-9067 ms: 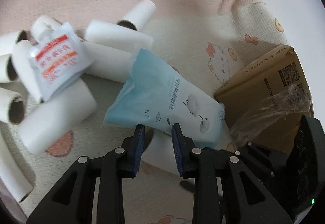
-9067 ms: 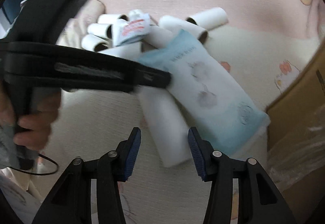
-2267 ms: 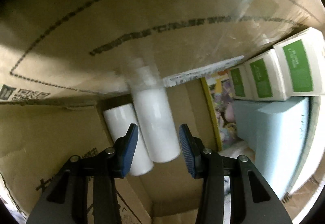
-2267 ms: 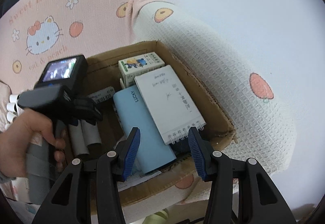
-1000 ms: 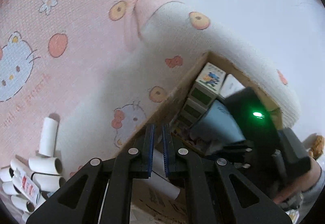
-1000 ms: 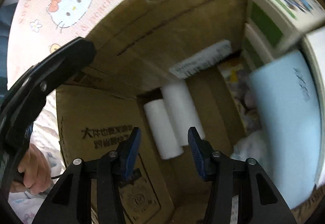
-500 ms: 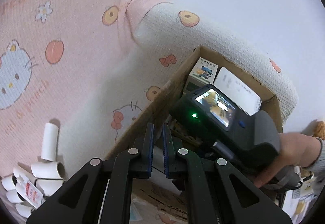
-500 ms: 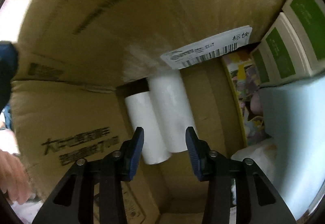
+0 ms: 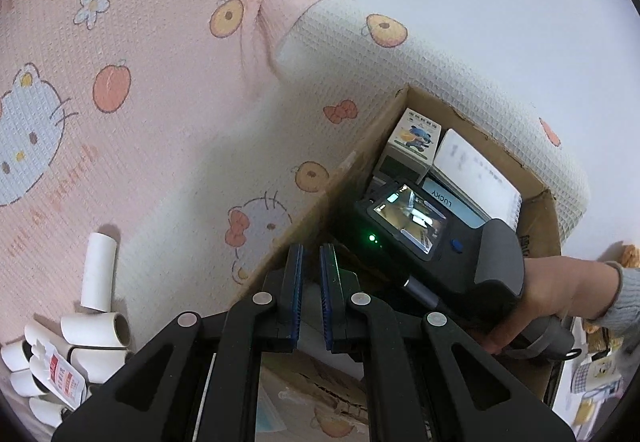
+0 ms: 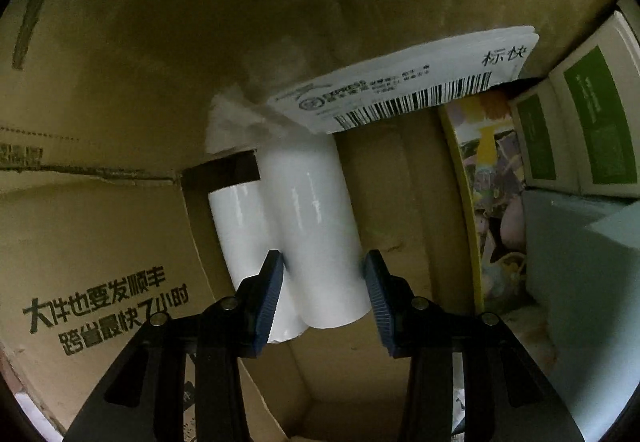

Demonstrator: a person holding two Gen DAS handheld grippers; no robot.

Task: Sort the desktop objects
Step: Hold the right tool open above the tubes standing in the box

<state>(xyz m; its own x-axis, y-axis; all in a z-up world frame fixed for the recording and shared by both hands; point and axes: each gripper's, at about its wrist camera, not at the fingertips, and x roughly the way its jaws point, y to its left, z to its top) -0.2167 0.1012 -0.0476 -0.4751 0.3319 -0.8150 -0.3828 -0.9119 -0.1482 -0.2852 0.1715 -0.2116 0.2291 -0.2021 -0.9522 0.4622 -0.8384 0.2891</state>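
Pink-and-cream blanket (image 9: 168, 89) w/ cartoon cat faces and peaches covers the surface, white wall behind. Cardboard box (image 9: 536, 197) sits on it, open top. Inside, left-wrist view: blue pack (image 9: 452, 201) reading "LUCKY", white notebook (image 9: 476, 169), small carton w/ a blue cartoon figure (image 9: 416, 137).

Left gripper (image 9: 310, 294) hangs above the box edge, jaws nearly pressed together, nothing between them. Pile of white rolls (image 9: 96, 334) lies bottom-left on the blanket, well apart from the box, plus a sachet w/ red print (image 9: 64, 378), too small to read.

Right hand (image 9: 556, 298) tips the right gripper (image 10: 324, 282) down into the box. Jaws spread, straddling 1 white roll (image 10: 316, 226); contact w/ the pads can't be told. 2nd roll (image 10: 240, 234) touches it on the left. Shipping label (image 10: 408, 93) w/ barcode reads "标快". Box flap print: "大件也要发顺丰". Green-labelled cartons (image 10: 592, 121) on the right.
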